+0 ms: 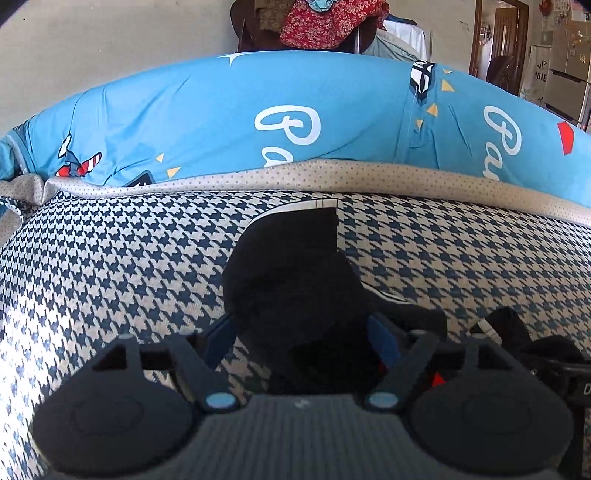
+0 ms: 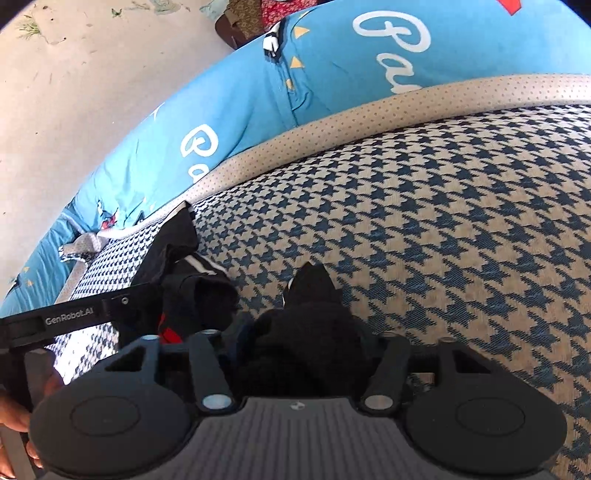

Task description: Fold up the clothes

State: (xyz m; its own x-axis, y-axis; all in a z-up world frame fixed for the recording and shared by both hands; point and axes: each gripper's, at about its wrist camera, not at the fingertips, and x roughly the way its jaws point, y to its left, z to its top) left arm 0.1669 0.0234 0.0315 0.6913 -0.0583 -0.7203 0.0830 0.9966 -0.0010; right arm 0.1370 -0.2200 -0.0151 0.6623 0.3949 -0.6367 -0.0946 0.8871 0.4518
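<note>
- Left wrist view: left gripper [image 1: 301, 334], lower centre of frame, jaws standing wide; blue fingers [image 1: 384, 338] apart on either side of a black garment [image 1: 291, 269], pads not pressing it.
- Black garment: dark cloth with a white stripe along its upper edge, lying on the houndstooth cover [image 1: 110, 258], running from frame centre down between the fingers.
- Second piece of black cloth [image 1: 517, 332]: lower right of frame, beside the right gripper's body at the frame edge.
- Blue printed bedding [image 1: 221, 118]: band across the upper half, white script lettering; dotted beige trim [image 1: 369, 173] just below it.
- Red floral fabric [image 1: 325, 26]: top centre, draped on dark furniture behind the bedding.
- Right wrist view: right gripper [image 2: 306, 350], lower centre, jaws narrow; black cloth bunched between the fingers, which it hides, so whether they are clamped on it cannot be told.
- Left gripper's body, lettered bar, at left edge of frame; more black cloth with a white stripe heaped beside it.
- Person's fingertips [image 2: 14, 417]: lower left corner.
</note>
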